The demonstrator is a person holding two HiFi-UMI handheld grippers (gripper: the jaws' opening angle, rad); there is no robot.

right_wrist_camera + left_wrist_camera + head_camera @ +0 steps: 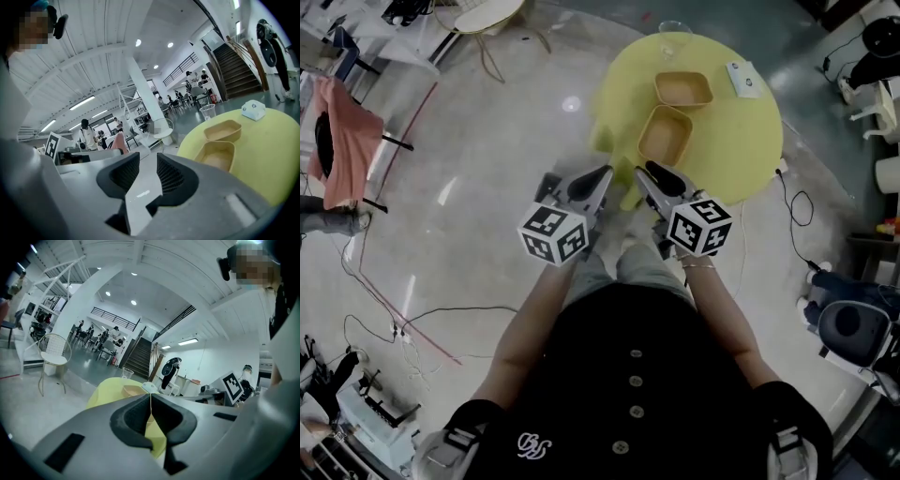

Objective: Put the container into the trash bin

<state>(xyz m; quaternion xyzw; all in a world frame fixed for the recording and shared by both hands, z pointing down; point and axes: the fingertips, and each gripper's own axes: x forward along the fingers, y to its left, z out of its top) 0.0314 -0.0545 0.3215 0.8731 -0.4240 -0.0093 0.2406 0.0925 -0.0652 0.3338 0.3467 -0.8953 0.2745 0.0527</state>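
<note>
The left gripper (pixel 151 397) jaws are pressing together, empty; the right gripper (pixel 148 157) jaws are gaping, empty. Ahead, the right gripper view is showing the container (pixel 216 155) on the yellow table (pixel 274 161). Only the head view is showing floor (pixel 497 234) cables (pixel 441 310).

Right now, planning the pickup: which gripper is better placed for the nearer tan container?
Probably right: the right gripper is closer to the nearer container, jaws apart; the left gripper is shut.

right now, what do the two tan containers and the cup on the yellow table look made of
Near container and far container: probably moulded fibre pulp; matte, even beige, soft rounded rims, no gloss. Cup: likely thin clear plastic, being see-through; glass can't be excluded.
</note>
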